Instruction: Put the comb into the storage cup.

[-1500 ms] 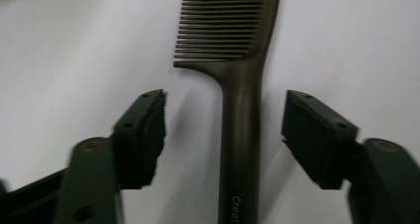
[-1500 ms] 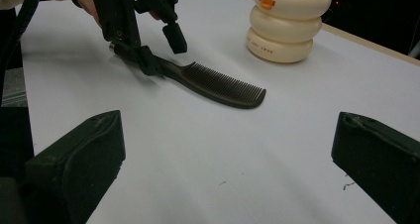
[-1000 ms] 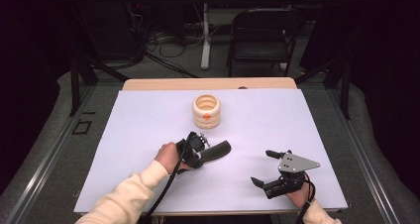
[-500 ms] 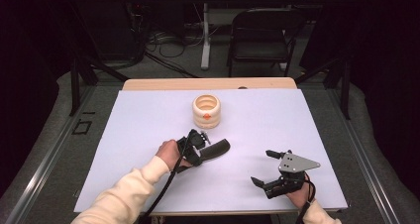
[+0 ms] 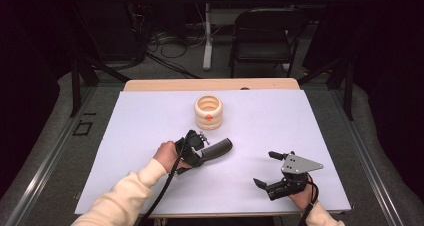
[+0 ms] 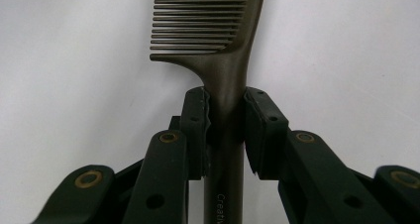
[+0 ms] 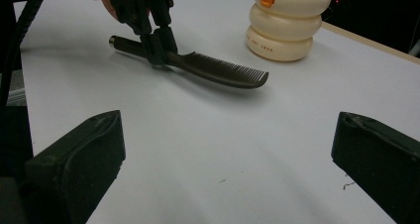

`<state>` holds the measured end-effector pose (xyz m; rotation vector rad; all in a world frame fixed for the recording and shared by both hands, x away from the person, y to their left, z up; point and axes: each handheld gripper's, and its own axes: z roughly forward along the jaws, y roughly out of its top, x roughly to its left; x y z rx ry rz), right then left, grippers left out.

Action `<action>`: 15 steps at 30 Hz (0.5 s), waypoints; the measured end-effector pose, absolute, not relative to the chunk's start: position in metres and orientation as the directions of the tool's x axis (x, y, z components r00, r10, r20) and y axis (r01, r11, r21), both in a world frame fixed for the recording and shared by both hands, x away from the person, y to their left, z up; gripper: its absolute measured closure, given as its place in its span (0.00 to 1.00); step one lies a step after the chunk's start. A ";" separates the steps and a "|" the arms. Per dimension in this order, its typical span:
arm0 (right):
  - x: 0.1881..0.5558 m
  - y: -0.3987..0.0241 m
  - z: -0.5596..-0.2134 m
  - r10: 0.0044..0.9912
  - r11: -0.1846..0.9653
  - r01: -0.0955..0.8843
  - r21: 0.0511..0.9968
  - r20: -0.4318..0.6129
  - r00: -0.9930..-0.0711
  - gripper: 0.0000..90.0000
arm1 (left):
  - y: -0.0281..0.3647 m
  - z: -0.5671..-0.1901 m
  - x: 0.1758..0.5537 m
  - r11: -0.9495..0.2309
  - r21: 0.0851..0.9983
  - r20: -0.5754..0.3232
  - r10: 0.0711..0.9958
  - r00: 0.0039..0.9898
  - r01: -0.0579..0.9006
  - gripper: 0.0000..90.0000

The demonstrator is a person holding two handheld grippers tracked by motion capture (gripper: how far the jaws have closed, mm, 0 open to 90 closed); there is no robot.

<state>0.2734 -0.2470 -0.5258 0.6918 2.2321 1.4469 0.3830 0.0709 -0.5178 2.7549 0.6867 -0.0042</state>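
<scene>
The dark brown plastic comb point(image 6: 225, 60), long-handled with a row of fine teeth at one end, lies flat on the white surface point(image 5: 150, 116), near the person's side and left of the middle. In the left gripper view its handle runs straight up between the two black fingers point(image 6: 194, 120), which pinch it just below where the teeth begin; the pads press on both sides of the handle. The left gripper point(image 5: 199, 148) has just been closing, with the comb's handle between its fingers. From the right gripper view the comb looks to be resting on the surface or barely off it, its shadow close beneath, so the grasp appears made but the lift not yet begun.

Beyond the comb, toward the far edge, stands a cream-coloured ribbed round holder point(image 5: 208, 112) with an orange mark on its side, its top open. It is well apart from the comb, and nothing can be seen inside it from above. If the comb is meant for that holder, raising, carrying and setting it in are all still to do.

The right gripper point(image 5: 266, 169) rests near the front right of the surface, its fingers spread wide with nothing between them, pointing toward the comb.
</scene>
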 end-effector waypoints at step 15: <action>0.273 -0.247 -0.526 0.597 0.347 0.192 0.918 -0.059 -0.800 0.00 | 0.090 -0.503 0.372 -0.810 0.375 -0.076 0.458 0.886 0.451 0.81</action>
